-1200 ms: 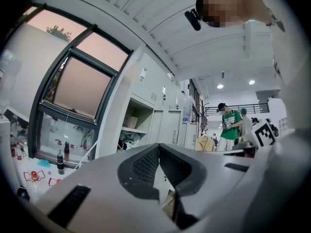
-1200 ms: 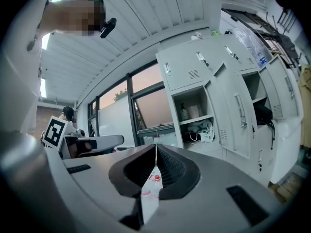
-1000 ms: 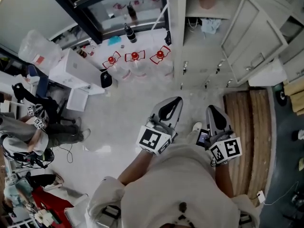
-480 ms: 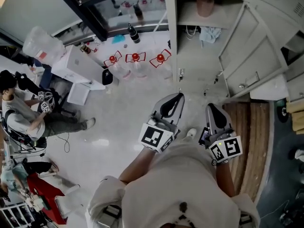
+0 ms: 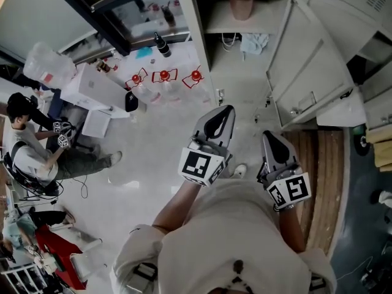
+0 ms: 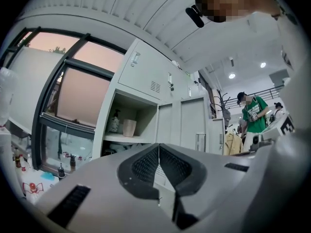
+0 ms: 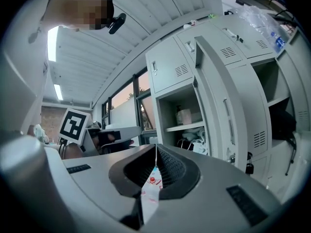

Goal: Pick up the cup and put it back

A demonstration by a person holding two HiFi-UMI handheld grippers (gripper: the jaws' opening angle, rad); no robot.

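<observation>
While left hand-held gripper (image 5: pixel 224 111) and right hand-held gripper (image 5: pixel 268 137) face open locker (image 5: pixel 196 29), both jaw pairs closed tight, nothing held, pink cup (image 5: pixel 241 3) stands upright on locker's shelf. Likely light, rigid, smooth plastic: grip across mid-wall, gentle squeeze.

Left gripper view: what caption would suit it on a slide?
Shut, empty left gripper faces an open locker whose shelf holds a pale cup beside a bottle.
</observation>
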